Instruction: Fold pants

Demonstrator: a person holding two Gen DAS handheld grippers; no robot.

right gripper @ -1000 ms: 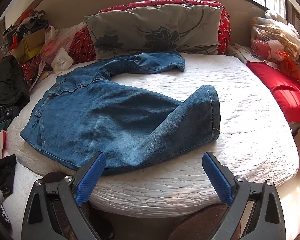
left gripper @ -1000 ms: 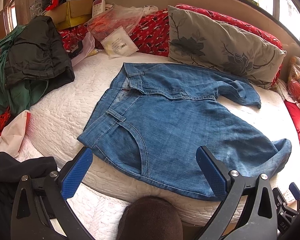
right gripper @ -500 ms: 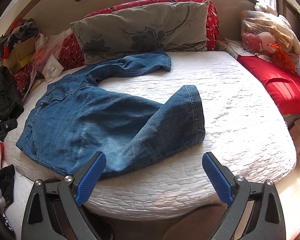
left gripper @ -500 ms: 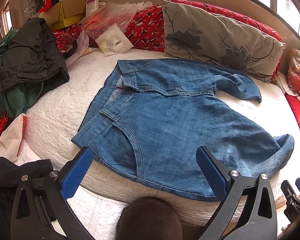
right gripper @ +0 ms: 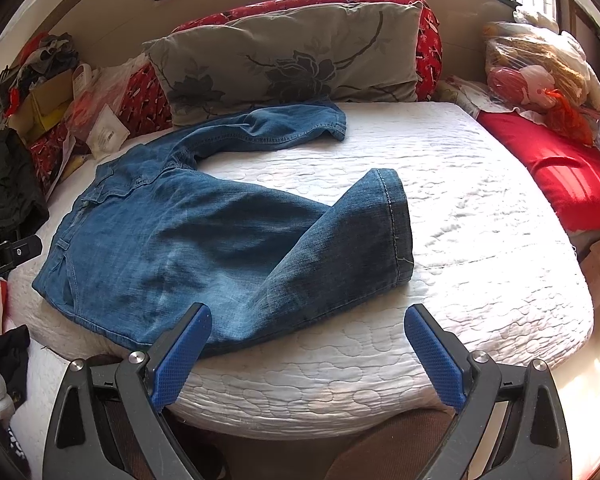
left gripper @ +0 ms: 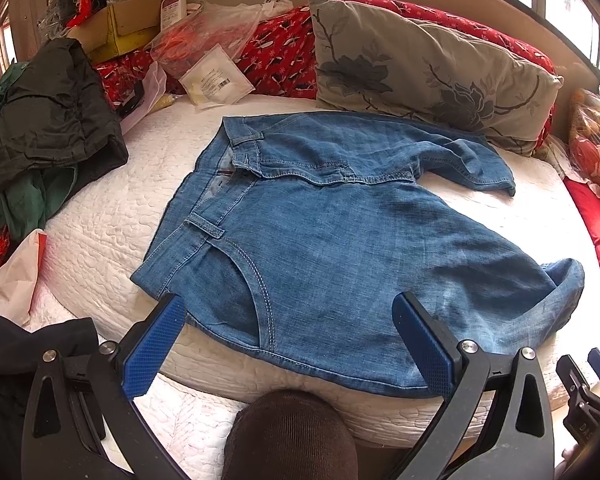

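The jeans (left gripper: 340,248) lie spread on the bed (right gripper: 480,208) before the grey pillow (right gripper: 292,60); the left claw (left gripper: 288,344) hovers spread over their near hem edge; the right claw (right gripper: 306,354) hangs spread just off it, holding nothing.

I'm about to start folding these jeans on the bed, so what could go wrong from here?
1. The jeans have their near edge at the mattress rim, so a tug toward you may drag them off.
2. The near leg's cuff is already doubled back; folding over it could trap a lump.
3. Both the left gripper and right gripper are open and empty, so a shallow pinch might catch one denim layer only.
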